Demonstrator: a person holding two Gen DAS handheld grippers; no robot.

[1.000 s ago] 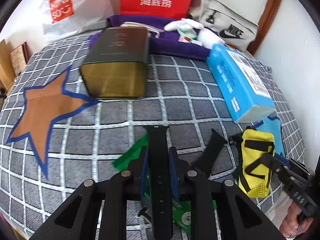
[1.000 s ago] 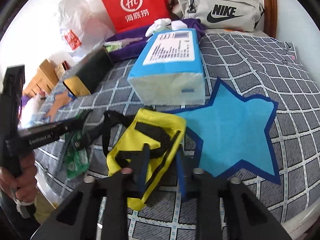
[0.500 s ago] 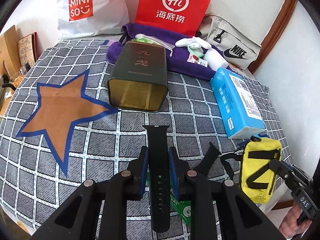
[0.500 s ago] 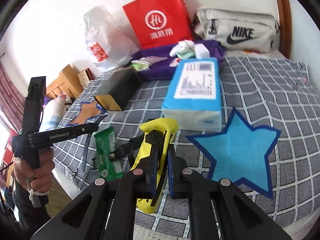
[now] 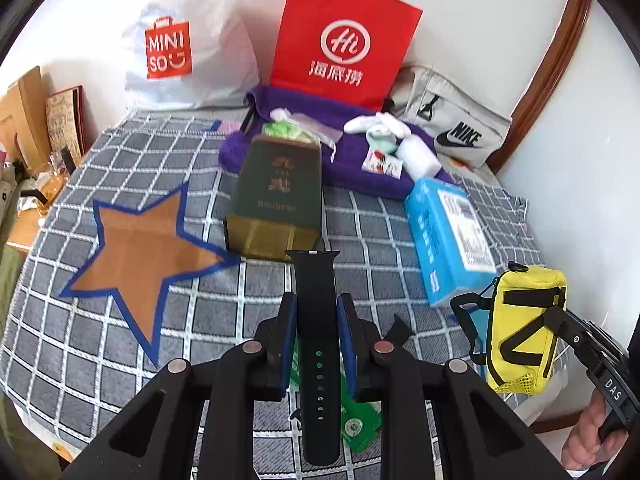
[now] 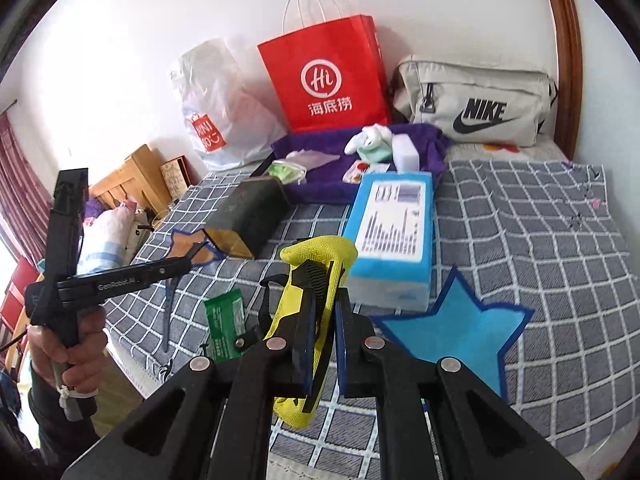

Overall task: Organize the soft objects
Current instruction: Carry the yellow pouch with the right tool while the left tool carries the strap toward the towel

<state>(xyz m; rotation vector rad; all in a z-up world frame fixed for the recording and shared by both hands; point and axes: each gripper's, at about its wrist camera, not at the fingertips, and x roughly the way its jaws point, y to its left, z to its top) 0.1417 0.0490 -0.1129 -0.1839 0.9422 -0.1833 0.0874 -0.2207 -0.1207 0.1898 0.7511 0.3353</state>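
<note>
My left gripper (image 5: 316,312) is shut on a black watch strap (image 5: 316,344) and holds it above the checked bedspread, near the orange star mat (image 5: 140,256). My right gripper (image 6: 322,312) is shut on a small yellow pouch (image 6: 316,268) with black straps, lifted above the bed beside the blue star mat (image 6: 452,332). The pouch also shows in the left wrist view (image 5: 528,324), hanging from the right gripper (image 5: 560,320). The left gripper and strap show in the right wrist view (image 6: 176,268).
A dark green box (image 5: 276,200) and a blue tissue pack (image 5: 452,240) lie mid-bed. A green packet (image 6: 224,320) lies near the front edge. A purple towel (image 5: 352,168) with small items, a red paper bag (image 5: 344,40), a Miniso bag (image 5: 180,52) and a Nike bag (image 6: 476,108) stand at the back.
Both grippers have risen and pulled back from the bed. The right gripper closed on the yellow pouch and lifted it; the left has kept hold of the strap.
</note>
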